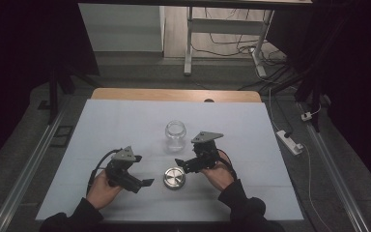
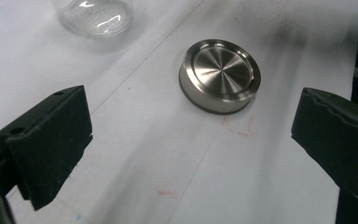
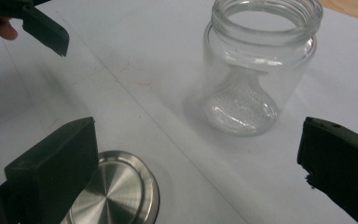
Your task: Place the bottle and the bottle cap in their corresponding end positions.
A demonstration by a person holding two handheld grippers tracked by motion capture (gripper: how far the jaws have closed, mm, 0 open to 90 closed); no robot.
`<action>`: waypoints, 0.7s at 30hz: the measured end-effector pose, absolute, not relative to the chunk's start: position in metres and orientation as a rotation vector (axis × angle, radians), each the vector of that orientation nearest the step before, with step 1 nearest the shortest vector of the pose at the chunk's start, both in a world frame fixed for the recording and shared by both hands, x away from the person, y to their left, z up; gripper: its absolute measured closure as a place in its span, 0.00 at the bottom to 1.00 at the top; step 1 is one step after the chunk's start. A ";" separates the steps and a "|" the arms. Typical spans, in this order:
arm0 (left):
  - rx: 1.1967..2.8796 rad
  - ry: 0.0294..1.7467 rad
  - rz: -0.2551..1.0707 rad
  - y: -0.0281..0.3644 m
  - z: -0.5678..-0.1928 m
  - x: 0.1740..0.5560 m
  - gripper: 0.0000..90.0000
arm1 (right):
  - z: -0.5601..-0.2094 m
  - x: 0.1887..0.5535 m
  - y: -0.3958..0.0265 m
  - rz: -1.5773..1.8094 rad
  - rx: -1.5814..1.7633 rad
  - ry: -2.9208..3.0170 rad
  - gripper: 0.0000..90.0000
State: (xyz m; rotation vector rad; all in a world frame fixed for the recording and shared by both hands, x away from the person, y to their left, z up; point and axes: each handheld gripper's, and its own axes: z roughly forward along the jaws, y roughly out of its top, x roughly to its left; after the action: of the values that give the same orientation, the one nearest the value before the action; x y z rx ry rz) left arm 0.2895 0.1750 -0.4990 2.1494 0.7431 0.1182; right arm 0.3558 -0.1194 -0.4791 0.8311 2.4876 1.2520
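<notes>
An open glass jar point(image 1: 175, 135) stands upright without a lid on the white table cover point(image 1: 125, 121). A round brushed-metal lid point(image 1: 174, 178) lies flat in front of it, nearer the person. My left gripper point(image 1: 142, 184) is open just left of the lid, jaws pointing at it. My right gripper point(image 1: 180, 165) is open just right of the lid and below the jar. In the left gripper view the lid point(image 2: 220, 74) lies ahead of the wide-apart jaws of that gripper point(image 2: 191, 126), with the jar point(image 2: 93, 16) beyond. The right gripper view has the jar point(image 3: 256, 70) ahead and the lid point(image 3: 112, 191) by its left jaw.
The cover's sides and far half are bare, with the wooden table edge point(image 1: 174, 94) behind. A power strip point(image 1: 290, 141) and cables lie on the floor to the right. Table legs point(image 1: 189, 43) stand farther back. The left gripper's jaw point(image 3: 44, 30) shows in the right gripper view.
</notes>
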 end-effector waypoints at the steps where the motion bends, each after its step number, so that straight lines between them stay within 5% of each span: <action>1: 2.149 0.749 0.120 0.177 -0.499 0.288 0.00 | -0.479 0.354 -0.121 1.253 0.833 2.484 0.00; 21: 2.092 0.841 0.137 0.213 -0.496 0.260 0.00 | -0.474 0.323 -0.153 1.233 0.850 2.448 0.00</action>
State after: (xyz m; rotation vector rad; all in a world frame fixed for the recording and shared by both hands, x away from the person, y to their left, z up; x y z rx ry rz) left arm 0.2601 0.2127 -0.4965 2.0915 0.8408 0.1368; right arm 0.3227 -0.1527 -0.4740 0.8497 2.4476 1.2331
